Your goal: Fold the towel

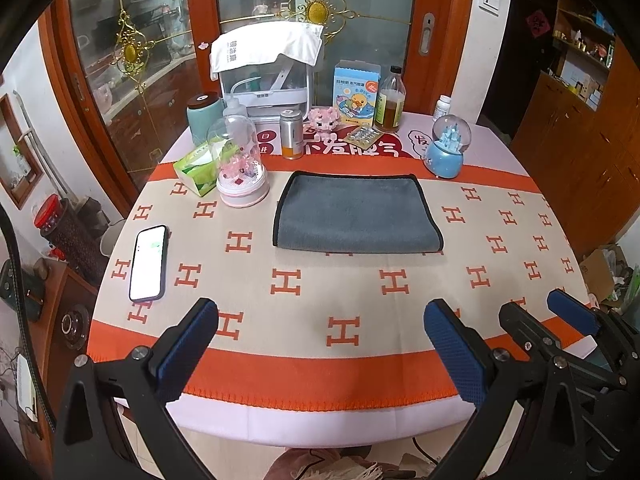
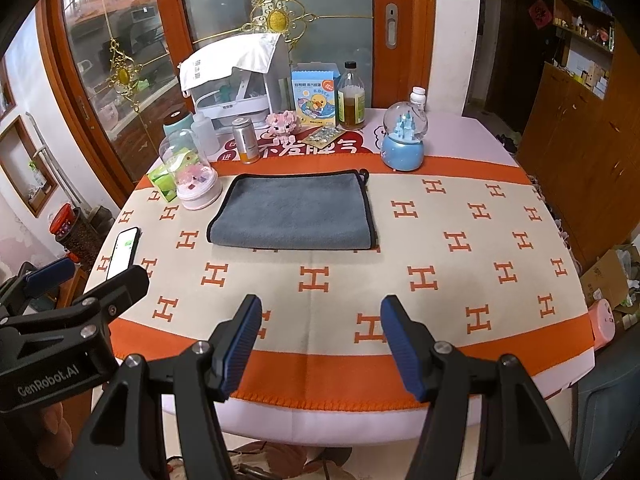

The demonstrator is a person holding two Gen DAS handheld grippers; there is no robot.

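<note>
A grey towel [image 1: 356,213] with black edging lies flat, folded into a rectangle, on the middle of the table; it also shows in the right wrist view [image 2: 296,213]. My left gripper [image 1: 320,312] is open and empty, above the table's near edge, well short of the towel. My right gripper [image 2: 320,308] is open and empty, also near the front edge. The right gripper shows at the right of the left wrist view [image 1: 536,310]. The left gripper shows at the left of the right wrist view [image 2: 92,272].
A phone [image 1: 149,263] lies at the left. Behind the towel stand a glass dome [image 1: 240,164], tissue pack [image 1: 198,170], can [image 1: 291,134], blue snow globe [image 1: 448,148], box [image 1: 356,98] and bottle [image 1: 390,100]. The table carries an orange and cream cloth [image 1: 320,280].
</note>
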